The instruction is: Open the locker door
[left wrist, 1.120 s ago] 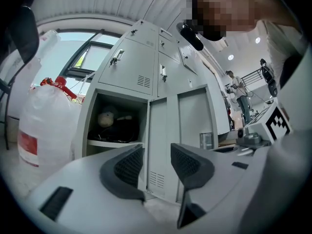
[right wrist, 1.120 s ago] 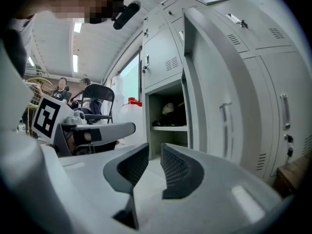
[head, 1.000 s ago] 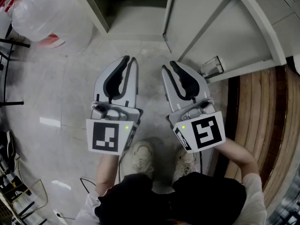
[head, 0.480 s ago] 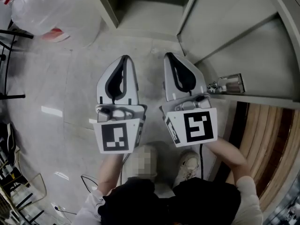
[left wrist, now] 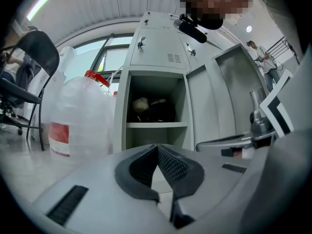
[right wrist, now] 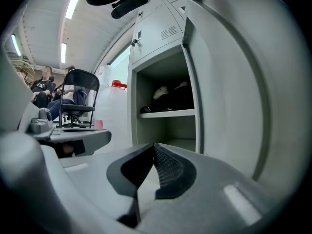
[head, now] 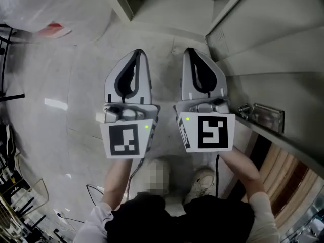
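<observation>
the pale glossy floor [head: 61, 85] spreads out in front of the grey metal locker [left wrist: 156, 52]. in the left gripper view the locker's upper compartments are closed and the one below them is open.

the door [head: 273, 49] of that open compartment is swung wide. it hangs from the right side of the opening and reaches away from the locker towards the person.

a clear jug [left wrist: 80, 116] with a red cap and a red label stands on the floor just left of the locker. a black chair [right wrist: 80, 82] stands further left of the locker, with seated people [right wrist: 46, 89] behind it.

the left gripper [head: 137, 54] is held level in front of the locker and points at the open compartment. its jaws are pressed together with nothing between them. the right gripper [head: 190, 51] is level beside it, on the side nearer the door, and also points into the locker. its jaws are likewise closed on nothing. neither gripper touches the locker, and the right one is just beside the door's inner face.

a shelf [left wrist: 156, 125] crosses the open compartment of the locker, and dark things [left wrist: 156, 110] lie on it with one pale round thing among them. what they are i cannot tell.

a small metal latch [head: 266, 116] sits at the door's free edge, the edge farthest from the locker. a white shoe [head: 205, 178] stands on the floor below the right gripper, well back from the locker.
</observation>
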Tool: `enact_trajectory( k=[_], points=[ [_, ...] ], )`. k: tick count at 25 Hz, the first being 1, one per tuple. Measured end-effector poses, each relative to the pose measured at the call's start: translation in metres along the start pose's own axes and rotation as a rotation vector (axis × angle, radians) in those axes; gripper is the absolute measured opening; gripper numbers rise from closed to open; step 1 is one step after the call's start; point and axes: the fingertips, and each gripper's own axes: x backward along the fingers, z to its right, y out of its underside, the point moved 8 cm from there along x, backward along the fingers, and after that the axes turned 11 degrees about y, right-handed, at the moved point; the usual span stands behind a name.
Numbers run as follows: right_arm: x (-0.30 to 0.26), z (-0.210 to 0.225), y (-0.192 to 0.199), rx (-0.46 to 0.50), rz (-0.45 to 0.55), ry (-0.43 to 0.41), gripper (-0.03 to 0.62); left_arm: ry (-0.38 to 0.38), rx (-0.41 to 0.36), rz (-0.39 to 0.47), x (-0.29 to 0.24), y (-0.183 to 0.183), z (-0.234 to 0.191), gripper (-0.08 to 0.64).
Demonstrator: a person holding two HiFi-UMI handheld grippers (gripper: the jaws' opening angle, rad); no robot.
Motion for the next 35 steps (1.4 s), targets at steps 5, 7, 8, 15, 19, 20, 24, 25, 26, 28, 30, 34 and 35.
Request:
enact_trajectory(
  k=[5,7,8,15,19,20,24,25,26,28,30,34,35],
  points=[
    [-0.005,-0.003,0.003,0.022,0.020,-0.043,0.002,-0.037,0.020,-0.004,-0.008,0.008,-0.002,0.015],
    [-0.003,-0.003,0.003,0.043,0.043,-0.046,0.002,-0.063,0.043,0.003,-0.008,0.008,-0.004,0.015],
    [-0.002,-0.004,0.001,0.054,0.057,-0.044,0.002,-0.076,0.050,0.005,-0.006,0.007,-0.004,0.015],
    [0.002,-0.023,-0.045,0.043,-0.016,-0.112,0.002,-0.183,0.095,0.007,0.010,-0.042,-0.012,0.015],
    [0.025,-0.034,-0.120,0.060,-0.039,-0.136,0.002,-0.193,0.102,-0.023,0.036,-0.115,-0.009,0.015],
    [0.033,-0.037,-0.140,0.068,-0.048,-0.140,0.002,-0.201,0.100,-0.042,0.045,-0.136,-0.008,0.015],
    [0.068,-0.053,-0.236,0.069,-0.086,-0.133,0.002,-0.229,0.111,-0.074,0.085,-0.242,-0.001,0.015],
    [0.077,-0.056,-0.267,0.067,-0.086,-0.129,0.002,-0.230,0.107,-0.076,0.092,-0.275,0.002,0.015],
    [0.085,-0.059,-0.300,0.064,-0.083,-0.126,0.002,-0.228,0.098,-0.080,0.098,-0.310,0.004,0.015],
    [0.100,-0.061,-0.368,0.061,-0.075,-0.118,0.002,-0.221,0.092,-0.087,0.106,-0.382,0.009,0.015],
    [0.116,-0.055,-0.410,0.066,-0.085,-0.113,0.002,-0.222,0.121,-0.090,0.110,-0.428,0.021,0.015],
    [0.088,-0.072,-0.311,-0.118,0.061,-0.073,0.002,-0.195,-0.071,-0.070,0.103,-0.349,-0.002,0.015],
    [0.079,-0.076,-0.277,-0.171,0.095,-0.065,0.002,-0.181,-0.122,-0.074,0.101,-0.319,-0.006,0.015]
  ],
)
